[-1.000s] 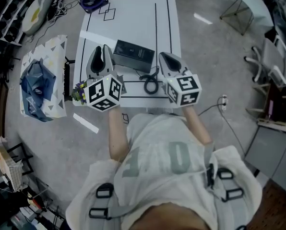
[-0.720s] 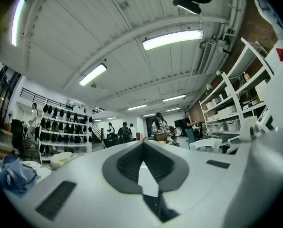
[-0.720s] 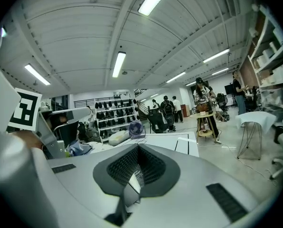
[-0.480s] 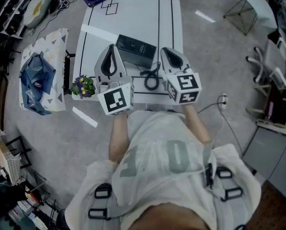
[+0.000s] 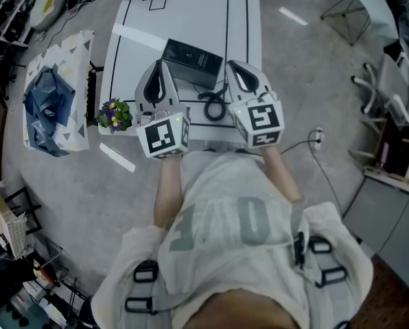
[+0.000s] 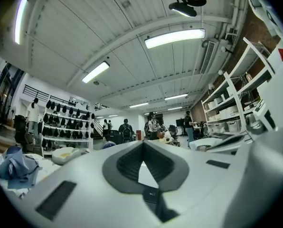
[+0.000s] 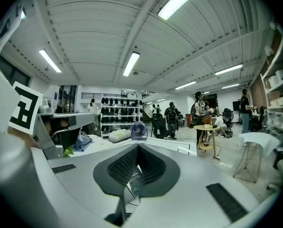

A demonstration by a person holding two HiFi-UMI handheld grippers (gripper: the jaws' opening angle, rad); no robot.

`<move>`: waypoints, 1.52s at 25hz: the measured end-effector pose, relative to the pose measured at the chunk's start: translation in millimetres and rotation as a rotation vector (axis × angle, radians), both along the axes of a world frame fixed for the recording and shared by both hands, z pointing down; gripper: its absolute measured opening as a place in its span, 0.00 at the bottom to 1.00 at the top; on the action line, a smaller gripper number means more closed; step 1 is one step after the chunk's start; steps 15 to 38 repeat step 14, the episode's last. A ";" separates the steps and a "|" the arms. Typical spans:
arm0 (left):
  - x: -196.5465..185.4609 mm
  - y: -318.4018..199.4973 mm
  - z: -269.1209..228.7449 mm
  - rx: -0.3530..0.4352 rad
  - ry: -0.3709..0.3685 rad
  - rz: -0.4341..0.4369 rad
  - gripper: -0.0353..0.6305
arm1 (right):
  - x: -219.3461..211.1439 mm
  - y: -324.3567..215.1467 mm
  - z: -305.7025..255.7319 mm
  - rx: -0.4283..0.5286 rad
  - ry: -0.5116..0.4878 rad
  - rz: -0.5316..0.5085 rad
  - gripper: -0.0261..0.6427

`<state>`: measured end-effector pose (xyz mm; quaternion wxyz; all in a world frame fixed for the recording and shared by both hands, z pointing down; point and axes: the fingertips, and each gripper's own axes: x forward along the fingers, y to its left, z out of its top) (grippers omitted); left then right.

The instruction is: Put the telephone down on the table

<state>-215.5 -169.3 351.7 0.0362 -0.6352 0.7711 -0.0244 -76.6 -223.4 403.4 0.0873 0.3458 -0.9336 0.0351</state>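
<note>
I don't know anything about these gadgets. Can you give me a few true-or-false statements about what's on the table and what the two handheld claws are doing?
1. The black telephone lies on the white table. True.
2. The left gripper has the telephone clamped in its jaws. False: its jaws are shut on nothing, and it is just to the left of the telephone.
3. A small bunch of purple flowers stands at the table's near left corner. True.
4. The fan at the table's far end is red. False: it is blue.
</note>
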 end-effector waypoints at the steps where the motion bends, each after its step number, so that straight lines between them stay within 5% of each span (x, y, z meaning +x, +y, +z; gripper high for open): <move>1: -0.8 0.4 1.1 -0.002 0.003 -0.003 0.06 | -0.8 0.8 0.9 -0.004 0.000 -0.003 0.05; 38: -23.1 0.5 13.4 -0.019 0.022 -0.041 0.06 | -3.9 -6.1 4.9 -0.027 -0.009 0.017 0.05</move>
